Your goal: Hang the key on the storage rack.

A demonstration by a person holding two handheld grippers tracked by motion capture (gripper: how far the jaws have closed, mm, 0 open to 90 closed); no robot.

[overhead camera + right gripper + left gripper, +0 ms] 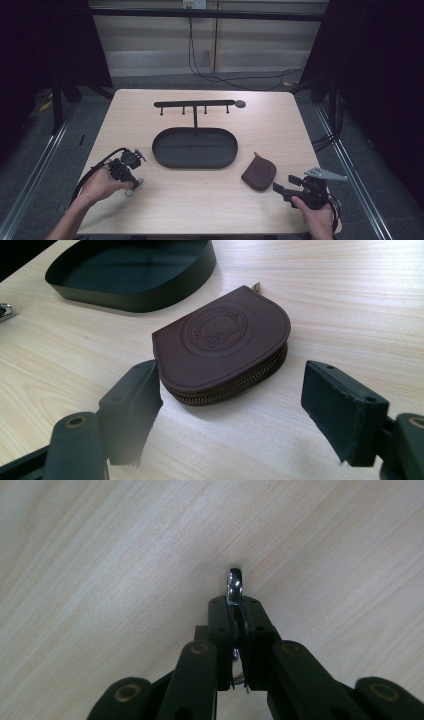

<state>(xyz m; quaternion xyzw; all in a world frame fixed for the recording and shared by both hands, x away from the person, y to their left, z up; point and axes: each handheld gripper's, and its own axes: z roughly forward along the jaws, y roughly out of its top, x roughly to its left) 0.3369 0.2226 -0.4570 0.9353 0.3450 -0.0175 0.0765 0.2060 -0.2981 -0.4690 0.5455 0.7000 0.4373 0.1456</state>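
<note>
Right gripper view: right gripper (230, 410) jaws wide, flanking brown zip pouch (222, 347) flat on table (350, 300), near oval tray (150, 295). Left gripper (235, 625) pinches metal ring (234, 586). Risk: thin ring slipping; pouch sliding if 1 jaw touches first.

1. Left gripper (134, 184) is showing a black body with a black cable (92, 172) trailing off it, and silver metal bits on top.
2. In the left gripper view its black linkage arms are carrying brass-coloured pivot rivets (128, 692), with small screws on the jaw blocks.
3. Right gripper (276, 188) is black, wearing a grey three-cornered plate (326, 174) on top.
4. In the right gripper view its jaws are showing flat, matte black pads (340, 410).
5. Forearms (70, 220) are showing bare, no sleeves.
</note>
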